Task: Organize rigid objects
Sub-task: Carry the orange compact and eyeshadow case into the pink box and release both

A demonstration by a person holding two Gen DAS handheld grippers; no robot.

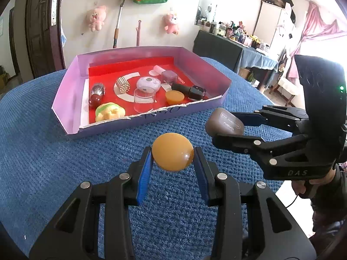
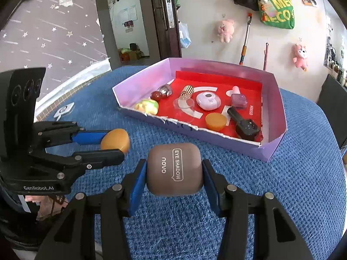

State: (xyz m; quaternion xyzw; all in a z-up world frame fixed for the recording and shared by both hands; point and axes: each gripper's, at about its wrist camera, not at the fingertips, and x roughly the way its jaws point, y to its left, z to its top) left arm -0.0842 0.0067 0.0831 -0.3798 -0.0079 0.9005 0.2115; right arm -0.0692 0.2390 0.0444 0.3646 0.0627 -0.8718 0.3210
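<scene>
My left gripper point(image 1: 172, 155) is shut on an orange dome-shaped piece point(image 1: 172, 151) and holds it above the blue cloth, in front of the box. It also shows in the right wrist view point(image 2: 116, 142). My right gripper point(image 2: 174, 169) is shut on a brown eye shadow case point(image 2: 175, 169), seen in the left wrist view point(image 1: 224, 124) to the right of the orange piece. A pink-walled box point(image 1: 65, 91) with a red floor holds several small items, among them an orange disc point(image 1: 174, 96), a lilac round case point(image 1: 148, 83) and a dark nail polish bottle point(image 1: 190, 90).
A blue knit cloth point(image 1: 43, 173) covers the table. The box's front wall point(image 2: 184, 127) is low and torn. A white wall with plush toys point(image 1: 95, 17) lies behind. A small white item point(image 2: 64, 109) lies on the cloth at the left. A cluttered dark table point(image 1: 227, 43) stands at the far right.
</scene>
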